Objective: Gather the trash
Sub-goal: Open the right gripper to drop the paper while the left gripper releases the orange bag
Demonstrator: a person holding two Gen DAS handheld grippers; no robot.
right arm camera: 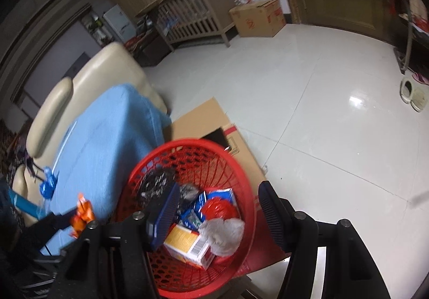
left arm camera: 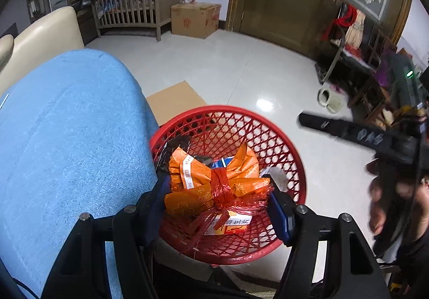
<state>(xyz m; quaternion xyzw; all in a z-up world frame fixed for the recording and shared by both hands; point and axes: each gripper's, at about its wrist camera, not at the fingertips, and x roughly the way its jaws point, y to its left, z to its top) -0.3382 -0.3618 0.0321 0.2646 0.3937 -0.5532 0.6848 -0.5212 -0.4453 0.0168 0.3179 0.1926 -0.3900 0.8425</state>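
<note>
White tile floor (right arm camera: 321,100) lies open from twelve to three; red basket (left arm camera: 292,165) abuts blue cushion (left arm camera: 67,138) at nine; left gripper (left arm camera: 217,199) apparently clamps a crumpled orange wrapper (left arm camera: 214,178) over it; right gripper (right arm camera: 214,218) gapes empty.

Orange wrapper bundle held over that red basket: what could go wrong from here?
1. The right wrist view shows the orange foil wrapper bundle, clamped in the left gripper, above the blue cloth; let go early, it could miss the red plastic mesh basket.
2. Its frayed red ribbon might snag the mesh.
3. The open, empty right gripper is close; they could bump.
</note>
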